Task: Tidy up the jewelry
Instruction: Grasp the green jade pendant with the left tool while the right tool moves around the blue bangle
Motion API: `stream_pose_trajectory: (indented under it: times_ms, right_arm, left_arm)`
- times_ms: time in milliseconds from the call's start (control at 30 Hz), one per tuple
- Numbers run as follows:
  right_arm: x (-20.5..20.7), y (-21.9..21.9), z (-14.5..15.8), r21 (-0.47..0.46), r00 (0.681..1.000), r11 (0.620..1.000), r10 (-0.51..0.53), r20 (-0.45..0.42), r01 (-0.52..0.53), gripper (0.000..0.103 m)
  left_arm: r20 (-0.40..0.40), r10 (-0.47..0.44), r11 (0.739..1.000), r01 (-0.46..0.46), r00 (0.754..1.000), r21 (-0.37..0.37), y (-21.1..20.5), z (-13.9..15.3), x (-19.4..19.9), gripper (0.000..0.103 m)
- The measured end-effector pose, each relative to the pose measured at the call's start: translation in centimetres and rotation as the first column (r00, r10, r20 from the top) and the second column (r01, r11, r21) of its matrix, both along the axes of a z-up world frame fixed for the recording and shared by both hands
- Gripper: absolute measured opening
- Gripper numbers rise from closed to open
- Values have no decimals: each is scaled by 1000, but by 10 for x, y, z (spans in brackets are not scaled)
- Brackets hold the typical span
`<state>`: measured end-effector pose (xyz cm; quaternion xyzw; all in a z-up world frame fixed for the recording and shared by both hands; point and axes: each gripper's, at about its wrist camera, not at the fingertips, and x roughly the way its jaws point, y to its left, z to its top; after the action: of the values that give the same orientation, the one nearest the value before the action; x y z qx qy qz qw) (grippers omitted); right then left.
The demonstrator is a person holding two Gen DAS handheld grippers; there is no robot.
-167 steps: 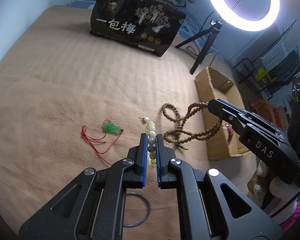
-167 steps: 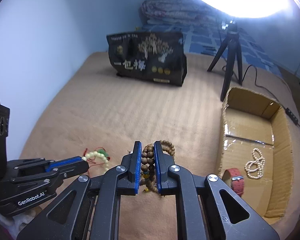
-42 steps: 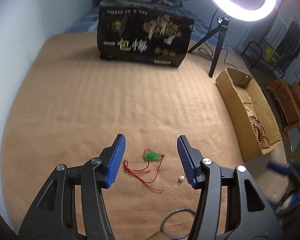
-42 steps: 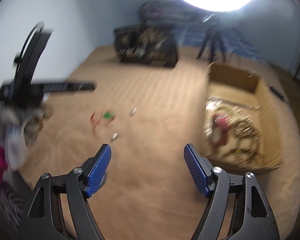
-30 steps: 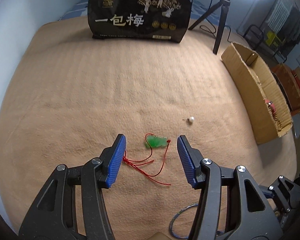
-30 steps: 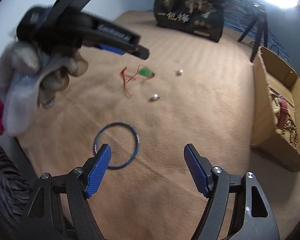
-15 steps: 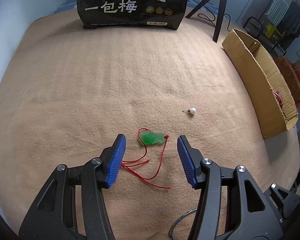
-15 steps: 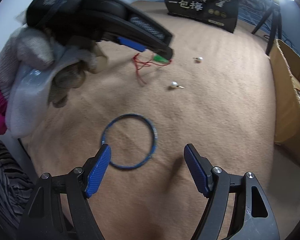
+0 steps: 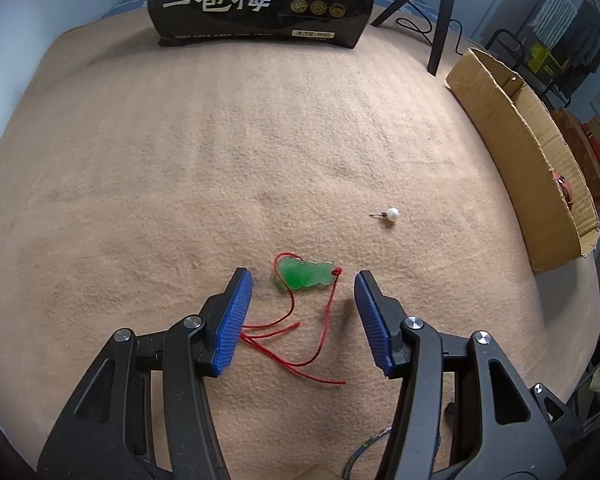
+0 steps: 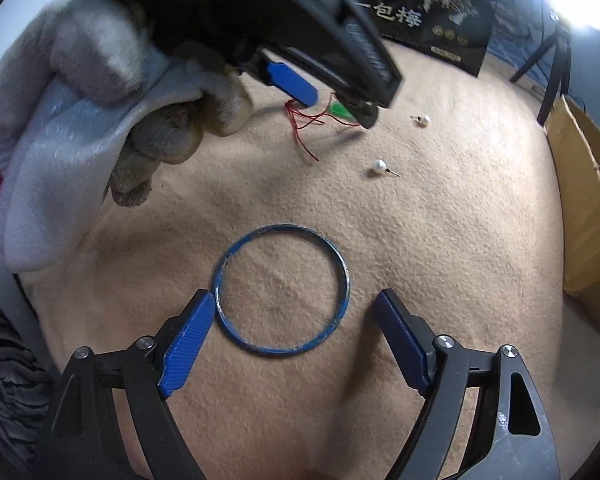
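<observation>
A green pendant on a red cord lies on the tan cloth, just ahead of my open left gripper, whose blue pads straddle it. In the right wrist view the pendant shows under the left gripper. A blue bangle lies flat just ahead of my open right gripper; its left pad almost touches the rim. Two pearl studs lie loose: one near the bangle, one farther off, also in the left wrist view.
A cardboard box holding jewelry stands at the right edge of the cloth, also seen in the right wrist view. A black printed bag stands at the back. A tripod stands beside it.
Both grippers let go of their bead strings earlier and opened. In the last second the left moved down toward the green pendant and the right closed in on the blue bangle.
</observation>
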<state>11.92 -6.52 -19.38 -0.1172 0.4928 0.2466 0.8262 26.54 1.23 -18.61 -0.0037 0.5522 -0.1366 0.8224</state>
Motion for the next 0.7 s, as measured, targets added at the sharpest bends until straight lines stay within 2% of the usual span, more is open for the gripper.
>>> stream_pose_trajectory:
  times_ms: [167,233,300,400,533,633,700]
  right_arm:
    - [-6,6,-4,-42,999,999,3,49,-1,85]
    - [-8,6,-6,-42,998,999,-2,61,5,85]
    - [-11,9,-7,-56,997,998,3,75,1,85]
    - [-17,12,-5,-61,997,998,5,73,-1,85]
    - [-15,12,-5,-61,998,998,10,57,-7,84]
    - [-12,11,-3,-52,998,998,23,57,-20,73]
    - [-12,9,-2,-59,998,998,30,60,-26,71]
  left_arm:
    - [9,2,1000,-3,1000,16,-3,-5,1,55]
    - [19,10,999,-11,1000,33,-4,-6,2,46]
    - [25,18,999,-18,1000,34,-3,-7,3,43]
    - [34,10,999,-12,999,52,-4,-8,2,33]
    - [37,12,999,-14,999,51,-4,-8,2,32]
    - [37,16,999,-18,999,49,-3,-7,2,32]
    - [38,18,999,-20,999,51,-3,-7,2,32]
